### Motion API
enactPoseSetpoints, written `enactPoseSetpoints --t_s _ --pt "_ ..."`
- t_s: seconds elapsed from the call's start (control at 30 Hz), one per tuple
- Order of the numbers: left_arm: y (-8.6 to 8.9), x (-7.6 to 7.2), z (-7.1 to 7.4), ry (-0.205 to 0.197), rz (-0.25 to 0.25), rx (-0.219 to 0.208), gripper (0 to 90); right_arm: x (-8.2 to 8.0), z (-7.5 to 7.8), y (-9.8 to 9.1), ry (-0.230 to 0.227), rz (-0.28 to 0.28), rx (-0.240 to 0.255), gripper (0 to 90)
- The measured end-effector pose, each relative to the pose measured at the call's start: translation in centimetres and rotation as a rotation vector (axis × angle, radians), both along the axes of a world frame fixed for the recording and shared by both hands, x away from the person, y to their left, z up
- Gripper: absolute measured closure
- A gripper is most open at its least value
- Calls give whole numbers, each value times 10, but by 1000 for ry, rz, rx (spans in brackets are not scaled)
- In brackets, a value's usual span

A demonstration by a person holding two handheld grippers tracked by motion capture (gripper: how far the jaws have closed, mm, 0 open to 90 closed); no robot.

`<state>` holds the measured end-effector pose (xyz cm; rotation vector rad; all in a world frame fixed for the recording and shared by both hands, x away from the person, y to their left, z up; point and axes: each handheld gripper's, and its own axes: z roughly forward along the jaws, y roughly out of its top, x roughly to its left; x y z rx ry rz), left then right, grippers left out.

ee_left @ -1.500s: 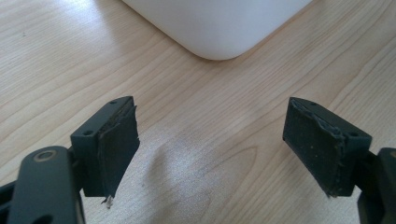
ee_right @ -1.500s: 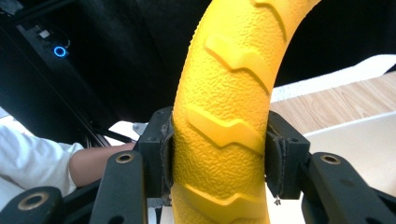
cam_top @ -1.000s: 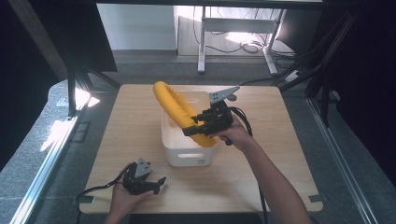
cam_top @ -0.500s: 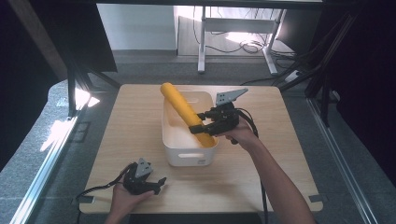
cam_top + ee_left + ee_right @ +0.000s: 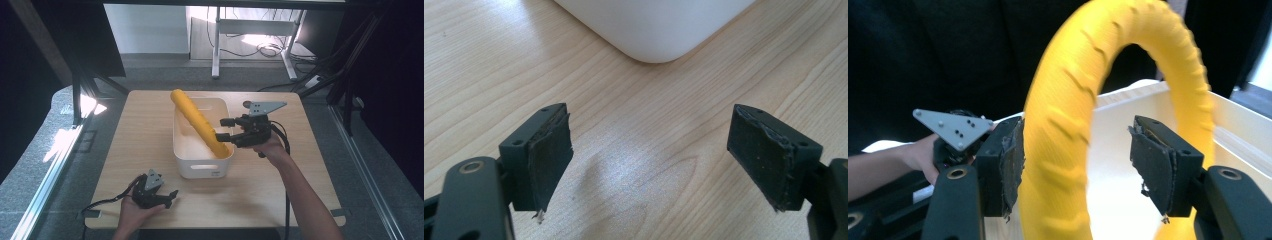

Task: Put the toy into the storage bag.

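Nearest the person, the left hand-held gripper rests low on the desk at its front edge, well apart from the work. Its jaws stand wide apart with nothing between them but bare wood grain, and in the left gripper view a rounded corner of the white bin lies just ahead.

Farther in, the white bin stands at the middle of the desk. The long yellow ridged tube leans across it: the lower end is down inside the bin near the front right corner, while the upper end sticks out over the far left rim.

The right hand-held gripper is at the bin's right rim, level with the tube's lower end. In the right gripper view its jaws are parted wider than the tube; the left pad seems to touch the yellow ridged tube, and the right pad stands clear of it, so the grip looks slack.

The step in hand appears to be setting the tube into the bin and letting go. The next move probably calls for drawing the right hand-held gripper back and up without dragging the tube, and perhaps nudging the raised end so that it settles lower.
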<state>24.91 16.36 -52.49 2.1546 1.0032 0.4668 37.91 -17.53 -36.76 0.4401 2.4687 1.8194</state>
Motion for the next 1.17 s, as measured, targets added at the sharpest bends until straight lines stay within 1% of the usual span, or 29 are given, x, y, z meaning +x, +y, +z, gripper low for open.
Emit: enactPoseSetpoints --t_s 0.03,0.07,0.1,0.13,0.17,0.2,0.23,0.27,0.3,0.33,0.37,0.4,0.43,0.47,0.53,0.57,0.63,0.67,0.73,0.8,0.87,0.9,1.03,1.07,1.17 --pt "0 0 0 0 0 0 183 0 0 0 0 0 0 387" --pt "0 0 0 2 2 -2 183 -4 -3 -9 -6 -24 -2 387" --pt "0 0 0 2 2 -2 183 -4 -3 -9 -6 -24 -2 387" --pt "0 0 0 2 2 -2 183 -7 -8 -19 -14 -50 -3 386" --pt "0 0 0 1 2 -1 183 -9 -11 -24 -17 -65 -2 386" --pt "0 0 0 0 0 1 183 -9 -11 -24 -17 -65 -2 386" --pt "0 0 0 0 0 1 183 -10 -14 -30 -24 -81 -6 384" --pt "0 0 0 -1 1 1 183 -15 -21 -40 -32 -114 -15 381" --pt "0 0 0 0 1 0 183 -15 -21 -40 -32 -114 -15 381" --pt "0 0 0 1 0 1 183 -19 -30 -50 -30 -138 -18 379" --pt "0 0 0 0 1 2 183 -19 -30 -50 -30 -138 -18 379" --pt "0 0 0 1 0 3 183 -23 -39 -59 -33 -166 -27 378" --pt "0 0 0 0 1 3 183 -25 -43 -63 -28 -176 -31 378" --pt "0 0 0 0 1 3 183 -25 -43 -63 -28 -176 -31 378" --pt "0 0 0 0 2 1 183 -28 -52 -70 -20 -192 -42 375" --pt "0 0 0 1 4 -1 183 -31 -61 -76 -13 -210 -49 374" --pt "0 0 0 0 5 -3 183 -32 -64 -78 -11 -214 -51 374" --pt "0 0 0 0 5 -2 183 -33 -70 -82 -2 -225 -49 374" --pt "0 0 0 2 4 1 183 -34 -72 -84 1 -232 -51 373" --pt "-1 0 -1 3 6 -2 183 -34 -76 -85 2 -244 -40 373" --pt "-1 0 0 3 6 -2 183 -34 -76 -85 3 -250 -34 373" --pt "0 0 0 2 5 -2 183 -35 -75 -85 -8 -256 -38 373" --pt "0 0 0 0 2 1 183 -36 -76 -83 -13 -257 -41 371" --pt "0 0 0 1 -1 2 183 -38 -78 -82 -19 -260 -52 368" --pt "0 1 0 1 -1 1 183 -40 -80 -83 -18 -259 -63 366"
